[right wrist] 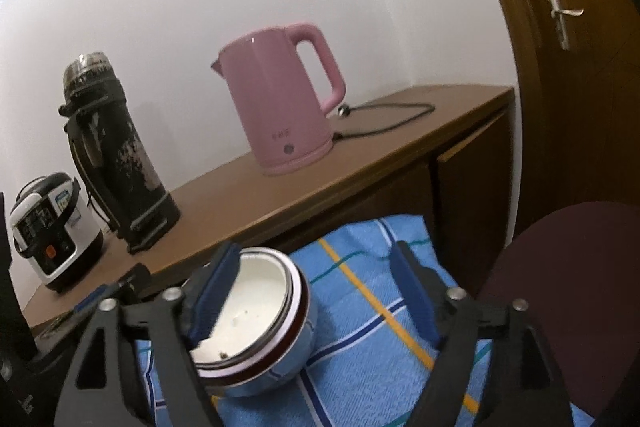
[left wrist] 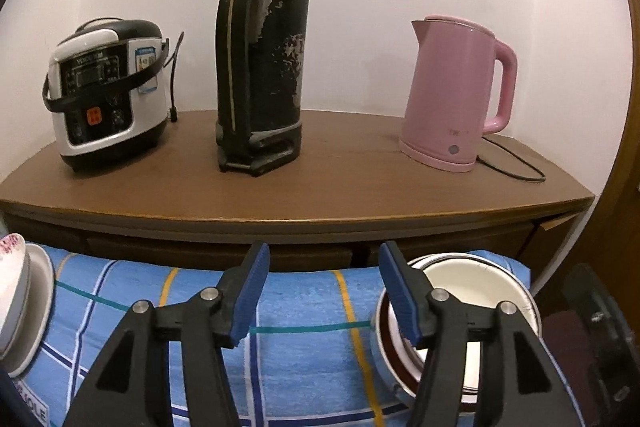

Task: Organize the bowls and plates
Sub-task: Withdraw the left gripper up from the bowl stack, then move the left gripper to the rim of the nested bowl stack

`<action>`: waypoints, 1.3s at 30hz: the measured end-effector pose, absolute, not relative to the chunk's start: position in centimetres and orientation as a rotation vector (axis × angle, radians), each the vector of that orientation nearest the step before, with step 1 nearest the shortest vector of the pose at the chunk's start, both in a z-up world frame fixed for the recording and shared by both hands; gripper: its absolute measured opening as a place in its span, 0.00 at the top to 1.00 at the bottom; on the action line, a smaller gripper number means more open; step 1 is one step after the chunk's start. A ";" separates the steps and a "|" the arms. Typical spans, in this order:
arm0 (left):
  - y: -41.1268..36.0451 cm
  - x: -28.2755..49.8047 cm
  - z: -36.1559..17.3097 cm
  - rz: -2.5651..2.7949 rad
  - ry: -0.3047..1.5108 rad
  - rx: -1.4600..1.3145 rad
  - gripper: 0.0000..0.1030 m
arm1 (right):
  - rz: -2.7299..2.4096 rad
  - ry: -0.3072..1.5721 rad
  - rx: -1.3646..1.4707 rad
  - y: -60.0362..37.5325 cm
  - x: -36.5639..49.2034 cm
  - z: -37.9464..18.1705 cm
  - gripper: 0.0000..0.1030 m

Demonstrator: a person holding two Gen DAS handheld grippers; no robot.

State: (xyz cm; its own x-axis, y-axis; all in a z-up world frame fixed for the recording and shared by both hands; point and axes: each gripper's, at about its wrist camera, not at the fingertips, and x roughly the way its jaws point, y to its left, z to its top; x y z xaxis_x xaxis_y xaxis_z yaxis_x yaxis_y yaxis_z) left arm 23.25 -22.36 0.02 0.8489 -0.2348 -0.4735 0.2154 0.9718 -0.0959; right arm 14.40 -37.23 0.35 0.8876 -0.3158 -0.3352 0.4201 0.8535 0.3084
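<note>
A stack of nested bowls (left wrist: 472,303), white inside with a dark red rim, sits on the blue checked cloth (left wrist: 304,359) at the right. In the right wrist view the same stack (right wrist: 256,307) has a pale blue outer bowl. A white bowl on a white plate (left wrist: 24,311) sits at the cloth's left edge. My left gripper (left wrist: 322,295) is open and empty above the cloth, its right finger over the stack's left rim. My right gripper (right wrist: 316,291) is open and empty, its left finger (right wrist: 212,291) over the stack's near rim.
A brown counter (left wrist: 320,195) stands behind the cloth with a white rice cooker (left wrist: 104,91), a tall black flask (left wrist: 264,47) and a pink kettle (left wrist: 456,95) with its cord. A dark maroon round seat (right wrist: 560,291) lies at the right, a wooden door (right wrist: 568,67) beyond.
</note>
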 end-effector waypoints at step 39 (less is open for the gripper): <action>-20.9 22.7 -0.3 -0.249 0.562 -0.077 0.28 | -0.350 0.250 0.311 -37.0 14.0 1.4 0.05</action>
State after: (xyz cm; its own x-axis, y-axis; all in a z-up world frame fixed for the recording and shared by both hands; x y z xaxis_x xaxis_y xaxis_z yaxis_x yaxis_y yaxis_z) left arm 22.74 -20.93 -0.33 0.8170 -0.2541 -0.5176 0.2122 0.9672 -0.1400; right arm 14.02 -36.99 1.35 0.9099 -0.2955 -0.2911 0.3713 0.8932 0.2538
